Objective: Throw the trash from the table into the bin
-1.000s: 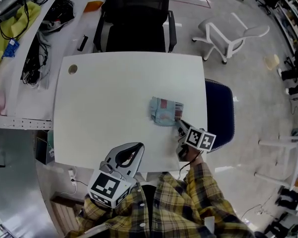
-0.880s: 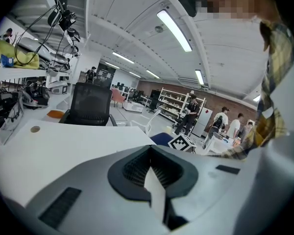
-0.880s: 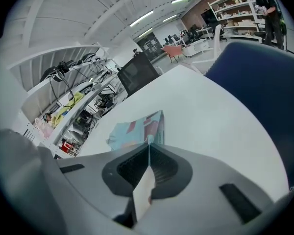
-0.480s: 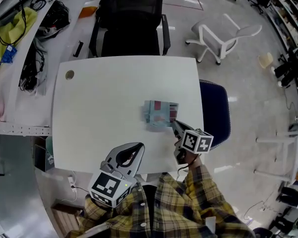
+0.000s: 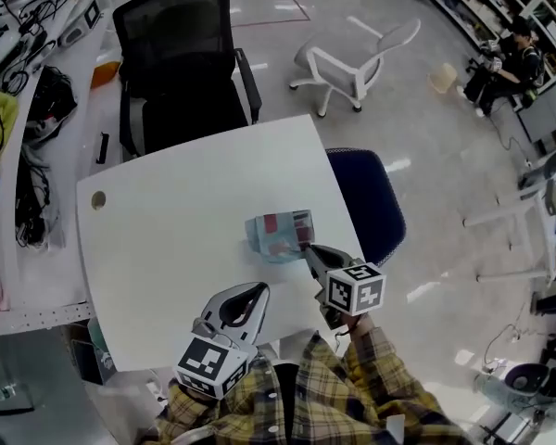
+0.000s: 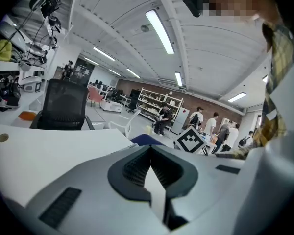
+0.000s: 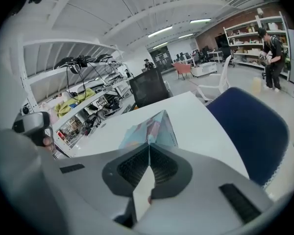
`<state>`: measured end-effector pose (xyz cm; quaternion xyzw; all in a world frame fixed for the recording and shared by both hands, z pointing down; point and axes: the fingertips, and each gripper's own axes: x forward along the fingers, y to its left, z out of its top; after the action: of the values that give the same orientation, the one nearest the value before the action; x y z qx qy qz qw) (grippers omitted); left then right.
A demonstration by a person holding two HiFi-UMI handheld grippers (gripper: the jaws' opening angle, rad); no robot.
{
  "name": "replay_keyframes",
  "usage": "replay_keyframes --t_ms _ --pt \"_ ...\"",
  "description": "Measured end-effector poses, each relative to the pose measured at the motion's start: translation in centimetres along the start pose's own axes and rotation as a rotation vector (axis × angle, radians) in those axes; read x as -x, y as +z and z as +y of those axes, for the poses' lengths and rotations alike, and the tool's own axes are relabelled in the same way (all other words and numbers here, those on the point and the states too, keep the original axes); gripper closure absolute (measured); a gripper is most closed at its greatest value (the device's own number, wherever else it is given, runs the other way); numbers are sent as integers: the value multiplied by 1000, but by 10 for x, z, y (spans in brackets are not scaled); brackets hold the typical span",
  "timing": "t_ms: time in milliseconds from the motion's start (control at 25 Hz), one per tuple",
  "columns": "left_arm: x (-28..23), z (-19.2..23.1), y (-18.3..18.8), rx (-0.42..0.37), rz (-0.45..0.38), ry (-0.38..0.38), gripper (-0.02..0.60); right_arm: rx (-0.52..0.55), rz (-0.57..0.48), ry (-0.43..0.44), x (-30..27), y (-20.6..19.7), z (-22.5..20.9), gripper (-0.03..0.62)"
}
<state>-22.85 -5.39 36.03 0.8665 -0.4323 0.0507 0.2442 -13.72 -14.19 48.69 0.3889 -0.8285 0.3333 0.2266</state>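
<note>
Trash in hand: a crumpled light-blue and pink packet, pinched by its near edge in the right gripper, jaws pressed together on the wrapper. Stands up like a small tent from the jaw tips in the right gripper view, over the right part of the white table; hard to tell whether its far edge touches the tabletop. Just right of that table edge, on the floor, a dark blue bin, near the packet but apart from it. Closer to the body and further left, the left gripper, jaws closed together with nothing between them, hanging over the table's near edge. Behind each gripper, a cube with square markers, and behind those, yellow plaid sleeves. On the table's far left corner, a round cable hole. Beyond the table, a black office chair pushed up to the far side, and a white chair out on the glossy floor, well apart from the rest.
</note>
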Motion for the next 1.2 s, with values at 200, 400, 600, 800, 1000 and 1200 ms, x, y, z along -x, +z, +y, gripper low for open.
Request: replay_keyframes --t_ms 200,400,600,800,1000,1200 --pt "-18 -13 -3 -3 32 -117 574 -5 -36 -48 27 -3 1 594" --pt "-44 -35 2 -39 49 -219 574 -26 -98 -99 65 1 -13 594" --pt "-67 -62 1 -70 66 -266 574 -50 -154 -127 97 4 -34 594" --pt "-85 -83 10 -110 38 -272 574 -53 -188 -133 119 0 -53 594" --pt "-125 -155 15 -128 -4 -256 574 -21 -218 -118 183 -3 -107 594" --pt "-147 -220 8 -163 -4 -274 574 -9 -247 -133 240 -11 -150 594"
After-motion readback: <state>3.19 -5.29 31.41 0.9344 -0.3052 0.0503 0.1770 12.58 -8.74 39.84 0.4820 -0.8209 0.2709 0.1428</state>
